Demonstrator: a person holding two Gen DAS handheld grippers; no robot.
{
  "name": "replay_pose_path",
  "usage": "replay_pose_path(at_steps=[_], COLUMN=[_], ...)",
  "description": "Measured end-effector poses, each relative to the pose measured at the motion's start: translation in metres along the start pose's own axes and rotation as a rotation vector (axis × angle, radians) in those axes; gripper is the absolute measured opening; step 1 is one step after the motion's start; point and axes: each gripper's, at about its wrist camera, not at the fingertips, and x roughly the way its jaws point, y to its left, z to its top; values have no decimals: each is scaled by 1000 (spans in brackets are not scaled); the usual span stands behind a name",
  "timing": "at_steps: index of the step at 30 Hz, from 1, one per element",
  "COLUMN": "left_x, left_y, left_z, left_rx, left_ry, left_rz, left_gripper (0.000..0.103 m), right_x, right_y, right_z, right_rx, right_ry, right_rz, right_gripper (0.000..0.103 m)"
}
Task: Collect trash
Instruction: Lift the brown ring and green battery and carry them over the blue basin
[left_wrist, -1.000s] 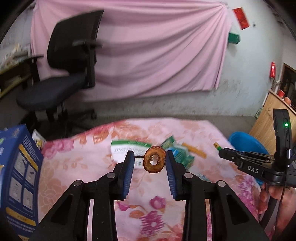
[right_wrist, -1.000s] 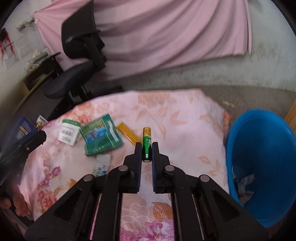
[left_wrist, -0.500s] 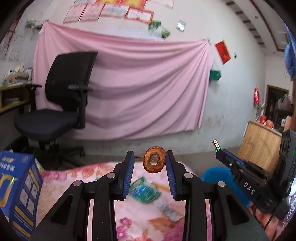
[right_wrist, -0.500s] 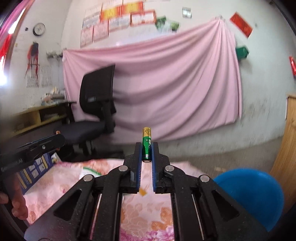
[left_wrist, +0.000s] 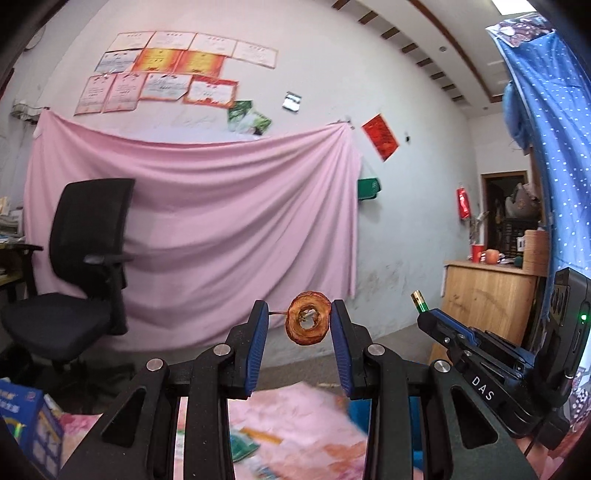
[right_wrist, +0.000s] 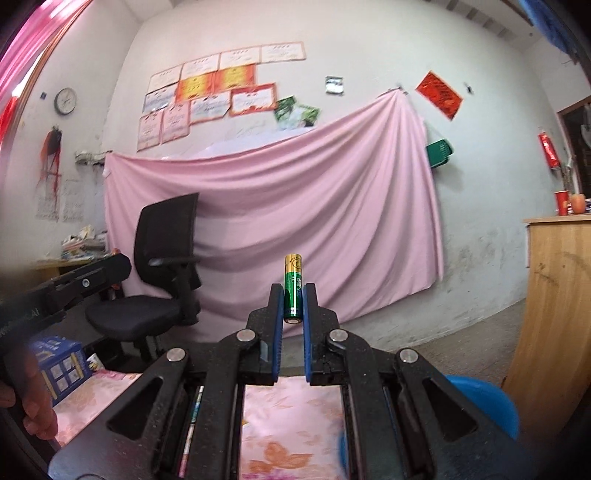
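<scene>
The left gripper (left_wrist: 299, 325) pinches a dried fruit ring (left_wrist: 307, 318). The right gripper (right_wrist: 293, 317) squeezes a battery (right_wrist: 293, 291). Both point up, high above the table (right_wrist: 291, 424), probably to carry them to the blue bin (right_wrist: 480, 402).

Office chair (right_wrist: 162, 266) left, before hung cloth (right_wrist: 295, 206), cabinet (right_wrist: 554, 306) right (bin (right_wrist: 484, 406) beside it)
</scene>
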Motion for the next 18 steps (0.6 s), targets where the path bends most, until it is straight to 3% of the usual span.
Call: replay_pose_path(at_steps=[10,18], left_x=[53,109], left_y=[-75,-120], left_z=[-5,-24], left_rx=[68,36], left_ry=[33,182], left_rz=[-127,-211], left_gripper=[29,29], right_x=[-28,-17], right_y=[-73,-124], right_z=[10,-12], right_rx=[73,152], right_ry=[-24,145], right_rz=[-127,-201], right_gripper=[33,33])
